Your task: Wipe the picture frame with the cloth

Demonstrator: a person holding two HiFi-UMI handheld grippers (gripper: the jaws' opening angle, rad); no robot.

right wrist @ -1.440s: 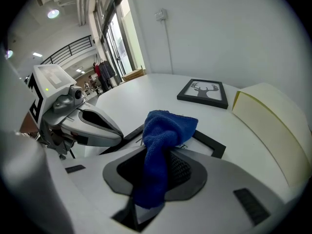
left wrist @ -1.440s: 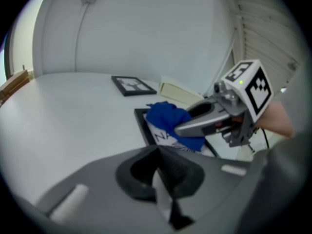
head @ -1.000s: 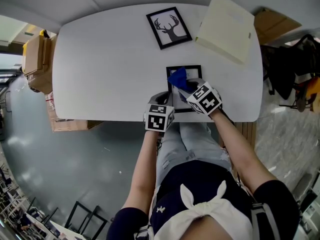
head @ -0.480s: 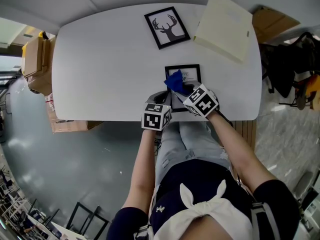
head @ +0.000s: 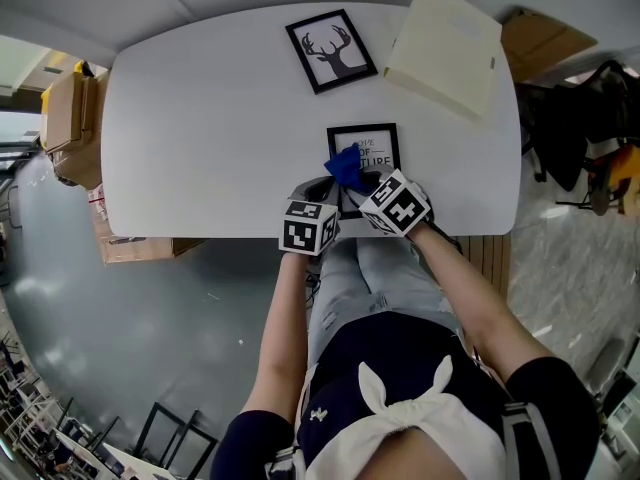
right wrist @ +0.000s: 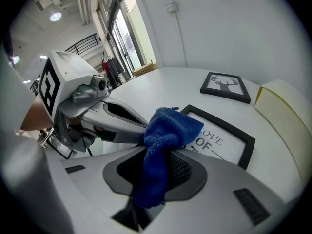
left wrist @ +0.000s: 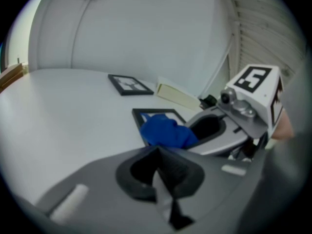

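Since a second ago the cloth (head: pixel 346 167) has slid toward the frame's near left corner, so more of the frame's (head: pixel 375 140) lettered print now shows. The frame lies flat on the table (head: pixel 200 118), close to the near edge in front of the person. The right gripper (head: pixel 358 180) has its jaws clamped on the blue cloth, which bunches over that corner and hangs down between the jaws. The left gripper (head: pixel 320 192) sits just beside it on the left, its jaws pressed together with nothing between them; whether its tip touches the frame cannot be told. Farther back a deer picture (head: pixel 331 50) lies flat, with a cream box (head: pixel 445 50) to its right.
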